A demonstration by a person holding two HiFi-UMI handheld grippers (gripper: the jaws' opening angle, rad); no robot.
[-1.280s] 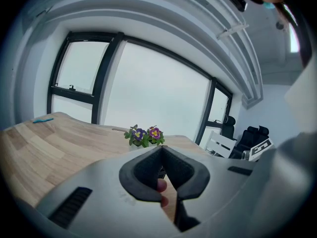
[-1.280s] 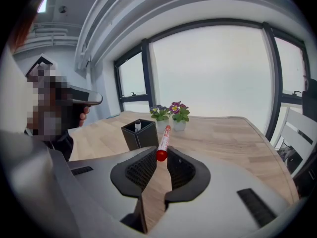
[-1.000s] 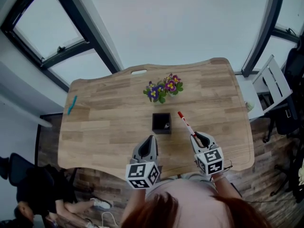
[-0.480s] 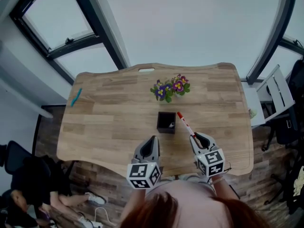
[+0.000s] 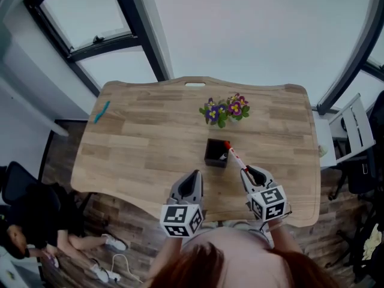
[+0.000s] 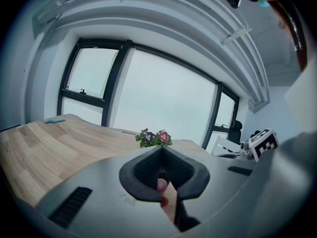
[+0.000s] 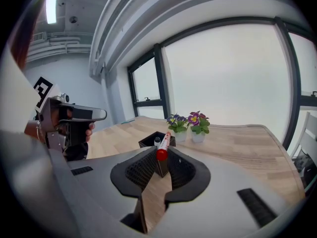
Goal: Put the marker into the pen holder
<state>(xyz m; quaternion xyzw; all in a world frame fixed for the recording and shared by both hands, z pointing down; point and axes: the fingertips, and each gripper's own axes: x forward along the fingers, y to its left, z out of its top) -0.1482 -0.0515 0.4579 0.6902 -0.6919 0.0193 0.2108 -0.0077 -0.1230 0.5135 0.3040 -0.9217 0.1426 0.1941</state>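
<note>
On the wooden table, near its middle, sits a black square pen holder, open top up, w/ some small item inside (can't tell what). R gripper is over the table's near edge, its jaws pinching a red-and-white marker by the near end. In the right gripper view the marker's red butt sits clamped between the jaws. Marker slants fwd & left, its far red tip at the holder's right rim. Whether the tip is over the rim or touching it, can't tell; it isn't dropped in. L gripper hovers beside the R one, just short of the holder, jaws pressed together at the tips, nothing held. Beyond the holder, two small flower pots w/ purple & pink blooms stand side by side. Teal pen lies near the table's far-left edge, well apart from the rest.
</note>
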